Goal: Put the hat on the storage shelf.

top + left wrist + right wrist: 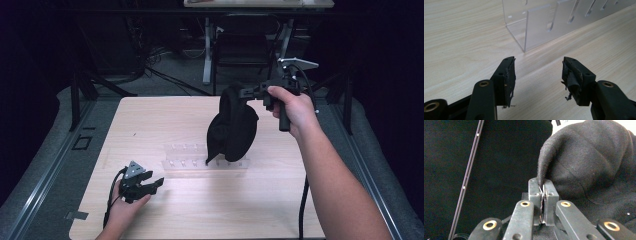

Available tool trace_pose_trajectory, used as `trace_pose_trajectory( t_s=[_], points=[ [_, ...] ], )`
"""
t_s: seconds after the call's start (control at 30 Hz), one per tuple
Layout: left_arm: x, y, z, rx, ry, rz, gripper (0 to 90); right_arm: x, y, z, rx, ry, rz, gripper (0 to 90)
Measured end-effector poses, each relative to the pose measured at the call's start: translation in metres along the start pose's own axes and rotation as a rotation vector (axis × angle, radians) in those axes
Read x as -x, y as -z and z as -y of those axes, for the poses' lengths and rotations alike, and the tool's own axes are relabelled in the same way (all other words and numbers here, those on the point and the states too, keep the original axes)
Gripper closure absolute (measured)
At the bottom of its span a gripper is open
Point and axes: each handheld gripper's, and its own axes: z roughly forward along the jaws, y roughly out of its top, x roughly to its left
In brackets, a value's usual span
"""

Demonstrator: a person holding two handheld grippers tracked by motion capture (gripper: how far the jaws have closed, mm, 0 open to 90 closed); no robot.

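A black cloth cap (pixel 232 129) hangs in the air above the middle of the table, its lower edge just over a clear acrylic rack (pixel 202 160). My right gripper (pixel 243 93) is shut on the cap's upper edge, held up at the right by a hand. In the right gripper view the jaws are pressed together on a fold of the cap (pixel 584 162) at my right gripper (pixel 541 185). My left gripper (pixel 159 182) rests on the table at the front left, open and holding nothing. In the left gripper view my left gripper (pixel 537 68) points at the rack's near corner (pixel 534 27).
The wooden table (pixel 150 120) has a grey padded border around it. A chair and table legs (pixel 240 50) stand in the dark behind the far edge. A cable (pixel 302 210) trails from the right gripper along the forearm.
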Motion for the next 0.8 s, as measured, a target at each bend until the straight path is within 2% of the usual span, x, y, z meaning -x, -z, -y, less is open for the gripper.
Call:
trace_pose_trajectory(
  t_s=[0.13,0.43,0.5,0.8],
  points=[
    [0.0,0.0,0.0,0.002,0.001,0.001,44.6,0.0,-0.006,-0.001,-0.006,0.004,0.002,87.7],
    [0.0,0.0,0.0,0.001,-0.001,0.004,44.6,0.001,-0.012,-0.002,-0.011,0.009,0.039,87.7],
    [0.001,0.0,-0.001,-0.012,-0.008,0.005,44.6,0.001,-0.014,-0.001,-0.011,0.006,0.029,87.6],
    [0.007,0.001,-0.004,0.024,-0.018,0.017,44.7,0.002,-0.024,0.006,-0.038,0.008,-0.024,87.0]
  ],
)
